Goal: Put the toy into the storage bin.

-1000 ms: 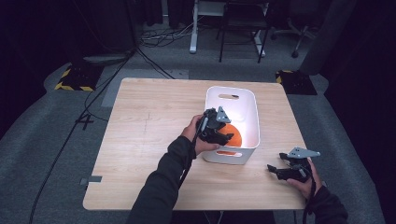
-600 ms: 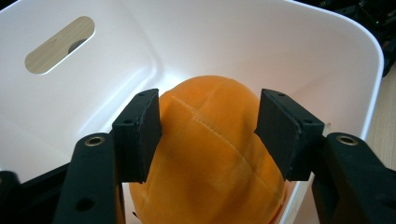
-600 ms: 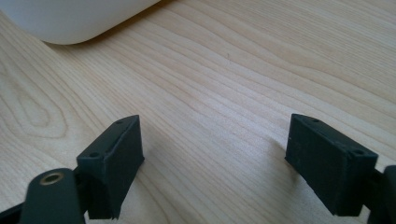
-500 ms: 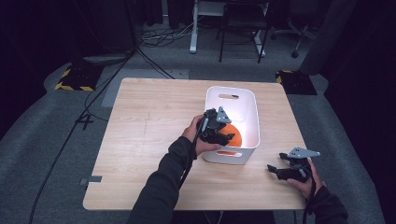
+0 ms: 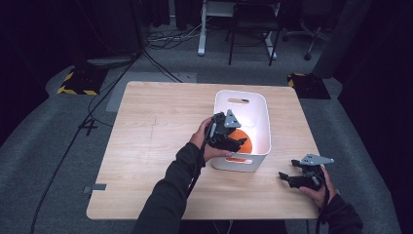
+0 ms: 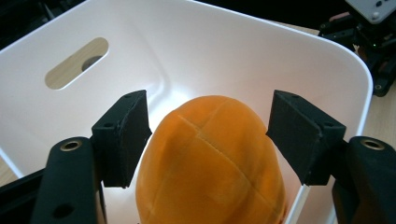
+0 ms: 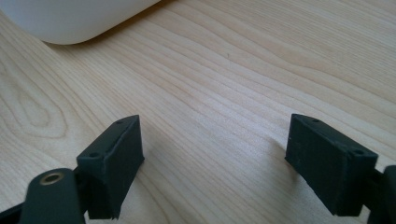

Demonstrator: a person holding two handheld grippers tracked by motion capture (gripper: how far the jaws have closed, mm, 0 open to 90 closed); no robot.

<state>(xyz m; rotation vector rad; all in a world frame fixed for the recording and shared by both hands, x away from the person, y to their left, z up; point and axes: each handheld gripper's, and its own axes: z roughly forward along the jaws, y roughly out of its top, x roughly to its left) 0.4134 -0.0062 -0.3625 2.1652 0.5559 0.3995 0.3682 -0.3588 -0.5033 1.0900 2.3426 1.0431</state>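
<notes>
The left gripper (image 5: 234, 142), black with a grey three-cornered plate on top, is held over the near end of the white plastic tub (image 5: 260, 114), its jaws reaching inside. Its jaws have just been opening and are seen in the left gripper view standing apart, with the orange rounded fruit-shaped object (image 6: 210, 163) between them; the left pad lies just beside the object's flank, and a clear gap is seen at the right pad, so no grip is shown. The orange object, marked by crossing creases on its surface, is located in the near part of the tub, against the near wall, and is seen in the high view (image 5: 241, 141) partly hidden behind the gripper. The tub, rounded at the corners and pierced by a slot handle at its far end, is placed on the right half of the light wooden table (image 5: 160, 126). The right gripper (image 5: 291, 178), also black with a grey plate, is held low at the near right corner of the table, well apart from the tub. Its jaws are seen in the right gripper view spread wide over bare wood, nothing between them, with a corner of the tub (image 7: 79, 18) visible at upper left.
</notes>
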